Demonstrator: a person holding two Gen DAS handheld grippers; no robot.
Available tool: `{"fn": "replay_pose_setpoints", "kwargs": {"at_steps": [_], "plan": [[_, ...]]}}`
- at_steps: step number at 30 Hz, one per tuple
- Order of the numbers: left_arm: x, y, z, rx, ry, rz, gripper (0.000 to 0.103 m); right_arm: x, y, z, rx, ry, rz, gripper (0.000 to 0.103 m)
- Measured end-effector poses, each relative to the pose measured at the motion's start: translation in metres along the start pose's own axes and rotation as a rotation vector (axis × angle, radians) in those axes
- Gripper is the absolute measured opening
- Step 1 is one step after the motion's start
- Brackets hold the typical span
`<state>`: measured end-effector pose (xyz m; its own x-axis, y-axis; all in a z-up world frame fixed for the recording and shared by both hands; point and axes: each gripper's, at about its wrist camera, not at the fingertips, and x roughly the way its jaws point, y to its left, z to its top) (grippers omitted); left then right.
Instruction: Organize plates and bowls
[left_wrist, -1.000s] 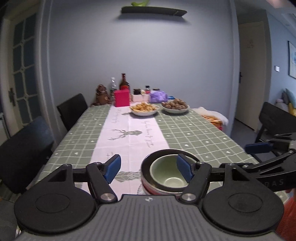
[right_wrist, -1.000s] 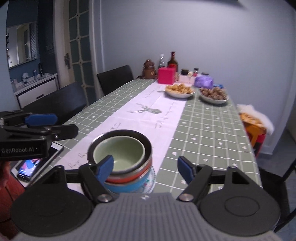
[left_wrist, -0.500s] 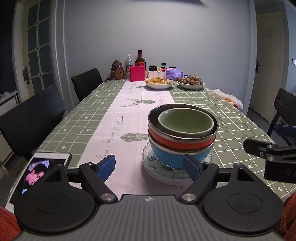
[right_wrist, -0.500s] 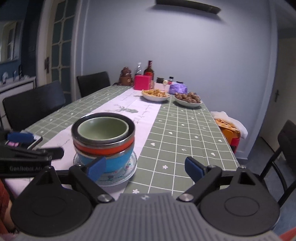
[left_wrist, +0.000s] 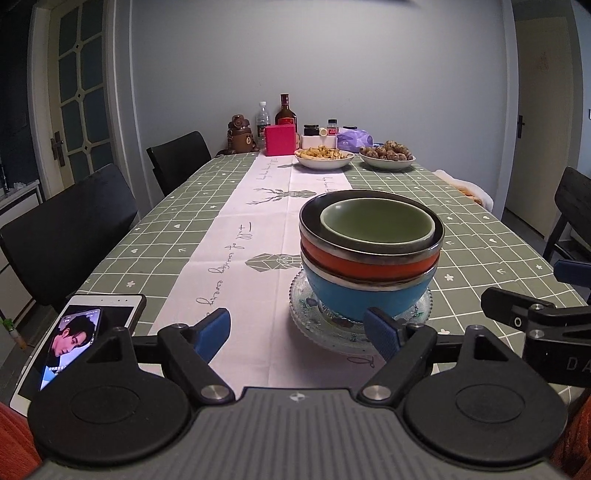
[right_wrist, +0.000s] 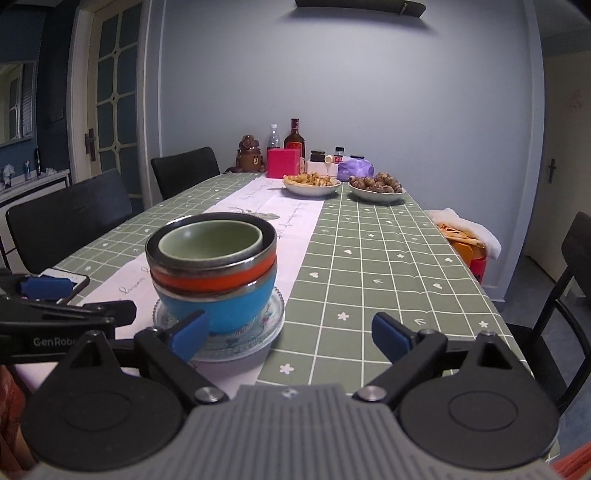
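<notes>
Table (left_wrist: 480, 236), green checked cloth with a pale runner (left_wrist: 255, 206) down the middle.

Stack, near end of the runner: glass plate (left_wrist: 306, 325) at the bottom, blue bowl (left_wrist: 354, 295) on it, orange bowl (left_wrist: 369, 260) nested in that, dark bowl (left_wrist: 314, 218) next, green bowl (left_wrist: 376, 223) innermost. All upright.

Left gripper (left_wrist: 297, 330): jaws wide apart, nothing between them; the stack sits at its 1 o'clock, and its right pad overlaps the plate's near rim in view, contact uncertain.

Right gripper (right_wrist: 290, 330): jaws just widened, now apart and empty; stack at its 11 o'clock.

Phone (left_wrist: 74, 332), screen lit, at the stack's 9 o'clock.

Far end, 12 o'clock: two food bowls (left_wrist: 325, 157), red box (left_wrist: 280, 139), bottles (left_wrist: 285, 112).

Black chairs (left_wrist: 70, 236) along the left side.
</notes>
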<state>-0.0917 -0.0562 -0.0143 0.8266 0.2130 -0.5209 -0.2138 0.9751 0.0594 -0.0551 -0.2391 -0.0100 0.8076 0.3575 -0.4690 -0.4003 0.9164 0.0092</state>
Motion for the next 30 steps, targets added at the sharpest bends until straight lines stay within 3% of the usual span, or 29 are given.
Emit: {"fn": "replay_pose_setpoints", "kwargs": {"at_steps": [19, 30], "plan": [[-0.009, 0.002, 0.008, 0.026, -0.072, 0.033, 0.096, -0.016, -0.001, 0.005, 0.018, -0.093, 0.007, 0.094], [-0.014, 0.002, 0.011, 0.029, -0.091, 0.039, 0.096, -0.017, -0.001, 0.005, 0.017, -0.102, 0.014, 0.094]]}}
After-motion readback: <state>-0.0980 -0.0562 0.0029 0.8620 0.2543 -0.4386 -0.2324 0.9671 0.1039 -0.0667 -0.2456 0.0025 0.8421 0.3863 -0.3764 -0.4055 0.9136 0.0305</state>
